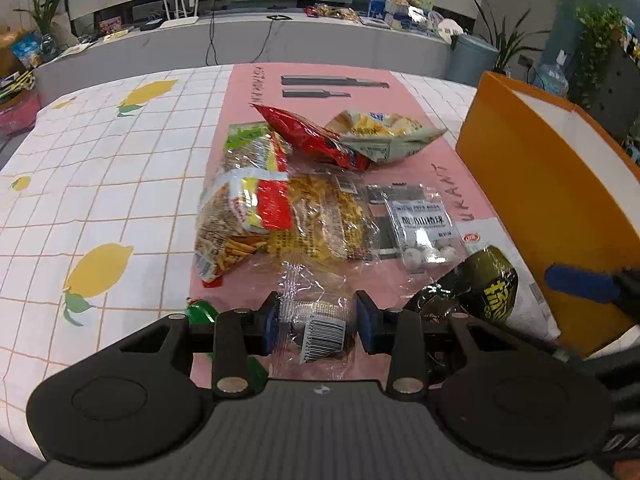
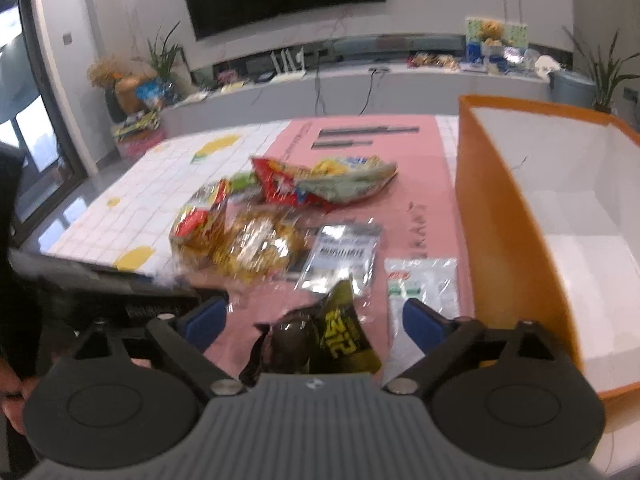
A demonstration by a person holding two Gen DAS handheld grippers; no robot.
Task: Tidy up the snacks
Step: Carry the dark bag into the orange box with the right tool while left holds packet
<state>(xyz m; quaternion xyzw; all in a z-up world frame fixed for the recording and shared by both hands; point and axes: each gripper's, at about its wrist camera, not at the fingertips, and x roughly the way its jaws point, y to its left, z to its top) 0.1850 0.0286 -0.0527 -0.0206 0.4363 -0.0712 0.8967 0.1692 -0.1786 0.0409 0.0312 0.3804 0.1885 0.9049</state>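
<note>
Between our left gripper's (image 1: 317, 322) half-closed fingers lies a clear packet (image 1: 316, 330), seemingly gripped, while our right gripper (image 2: 316, 320) gapes around a dark bag (image 2: 320, 340); next we must carry both rightward into the orange box (image 2: 500, 216).

Snack packets (image 1: 280, 208) lie heaped mid-table on the pink mat (image 1: 248, 92). A dark green-and-yellow packet (image 2: 340, 340) lies nearest. The open orange box (image 2: 500, 216) stands at the right edge.

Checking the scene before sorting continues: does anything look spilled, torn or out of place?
Nothing looks spilled or torn. The snack packets lie in a loose overlapping heap on the pink mat, none yet in the orange box. The left gripper straddles a clear barcoded packet.
</note>
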